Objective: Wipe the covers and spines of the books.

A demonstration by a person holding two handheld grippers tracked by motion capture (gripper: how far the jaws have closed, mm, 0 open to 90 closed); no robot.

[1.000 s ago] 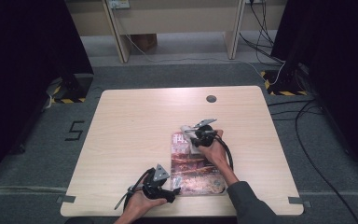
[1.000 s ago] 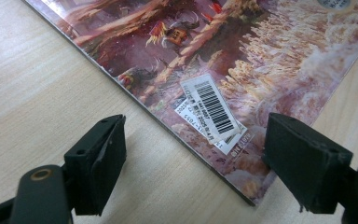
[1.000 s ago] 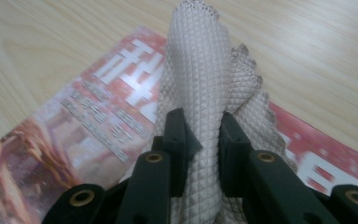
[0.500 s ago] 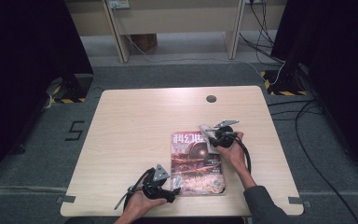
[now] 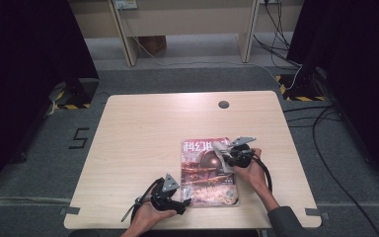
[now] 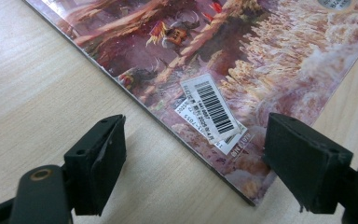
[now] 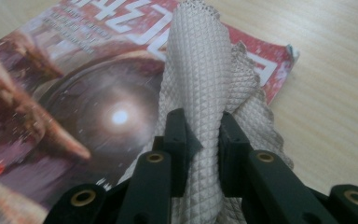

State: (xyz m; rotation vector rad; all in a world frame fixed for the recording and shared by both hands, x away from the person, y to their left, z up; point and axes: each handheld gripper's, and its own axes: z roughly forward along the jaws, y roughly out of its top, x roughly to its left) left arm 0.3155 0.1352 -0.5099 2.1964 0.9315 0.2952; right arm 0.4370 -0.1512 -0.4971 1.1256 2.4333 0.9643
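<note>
Grey waffle cloth [image 7: 205, 88] bunches between the right gripper's [image 7: 203, 140] pinching fingers over the magazine [image 5: 205, 168], whose corner lies between the left gripper's [image 6: 193, 154] spread fingers, so wiping could slide it.

- Cloth [image 7: 205, 88]: pale beige-grey, with a fine raised diamond weave.
- Magazine [image 5: 202, 173]: red top band with white lettering, a dark globe with a bright white glint, brown and rust figures, cream frothy texture near the bottom.
- Barcode label [image 6: 212, 112]: white with black bars.
- Counter [image 5: 143, 128]: light wood grain.
- Right gripper [image 7: 203, 140]: black jaws.
- Left gripper [image 6: 205, 154]: black jaws.
- Floor [image 5: 44, 163]: grey.
</note>
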